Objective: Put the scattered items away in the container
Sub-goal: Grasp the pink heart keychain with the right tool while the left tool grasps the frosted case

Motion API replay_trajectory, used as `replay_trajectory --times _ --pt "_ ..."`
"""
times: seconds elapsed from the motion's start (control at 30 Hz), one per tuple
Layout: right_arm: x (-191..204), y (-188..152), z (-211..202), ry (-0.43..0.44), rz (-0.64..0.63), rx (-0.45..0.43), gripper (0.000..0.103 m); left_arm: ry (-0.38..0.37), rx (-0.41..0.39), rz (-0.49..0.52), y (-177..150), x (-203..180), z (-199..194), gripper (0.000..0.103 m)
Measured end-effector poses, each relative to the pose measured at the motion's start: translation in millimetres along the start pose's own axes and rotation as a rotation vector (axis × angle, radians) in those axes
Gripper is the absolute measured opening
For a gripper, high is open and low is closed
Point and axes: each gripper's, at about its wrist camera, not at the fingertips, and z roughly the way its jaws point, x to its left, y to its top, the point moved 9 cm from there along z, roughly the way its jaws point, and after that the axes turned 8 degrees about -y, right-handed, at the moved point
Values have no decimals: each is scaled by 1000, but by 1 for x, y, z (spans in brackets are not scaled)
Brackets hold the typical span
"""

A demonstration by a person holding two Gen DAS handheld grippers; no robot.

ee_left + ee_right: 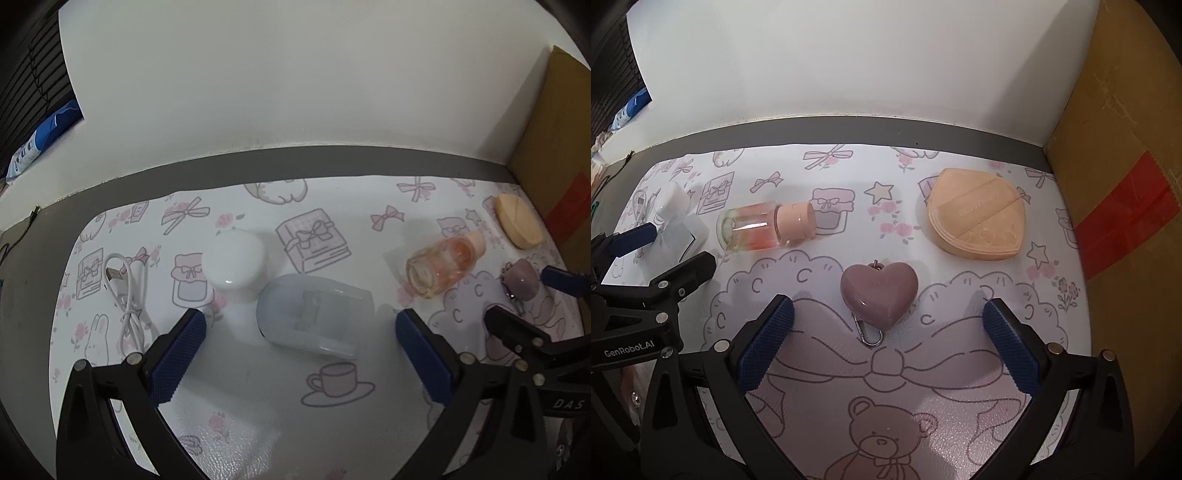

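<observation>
My left gripper is open, its jaws on either side of a translucent plastic container lying on its side on the patterned mat. A white round jar stands just behind it. A white USB cable lies to the left. My right gripper is open just in front of a mauve heart keychain, which also shows in the left wrist view. A clear bottle with a pink cap lies on its side to the left. A peach powder puff lies behind to the right.
A cardboard box with red tape stands along the right edge of the mat. A white wall runs behind the table. The left gripper's body shows at the left of the right wrist view.
</observation>
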Motion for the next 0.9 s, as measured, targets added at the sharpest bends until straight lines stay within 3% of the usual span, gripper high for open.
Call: replay_trajectory --times 0.07,0.13,0.17,0.2,0.3,0.37,0.4,0.9 --pt "0 0 0 1 1 2 103 -2 -2 3 1 0 0 96" --pt "-2 0 -1 0 2 4 101 -9 -19 17 4 -2 -3 78" --pt "-2 0 -2 -2 4 4 100 -14 -27 26 6 -4 -4 63" --pt "-4 0 -3 -4 10 3 96 -18 -32 37 7 -6 -5 57" --pt "-7 1 -6 -10 21 -1 82 -19 -31 39 7 -7 -5 57" --pt "-9 3 -10 -14 23 -8 60 -18 -26 38 6 -7 -5 57" --pt "-10 4 -12 -16 24 -10 41 -17 -22 35 6 -6 -5 57" --pt "-2 8 -18 15 52 -12 39 -7 -36 18 9 -15 -20 56"
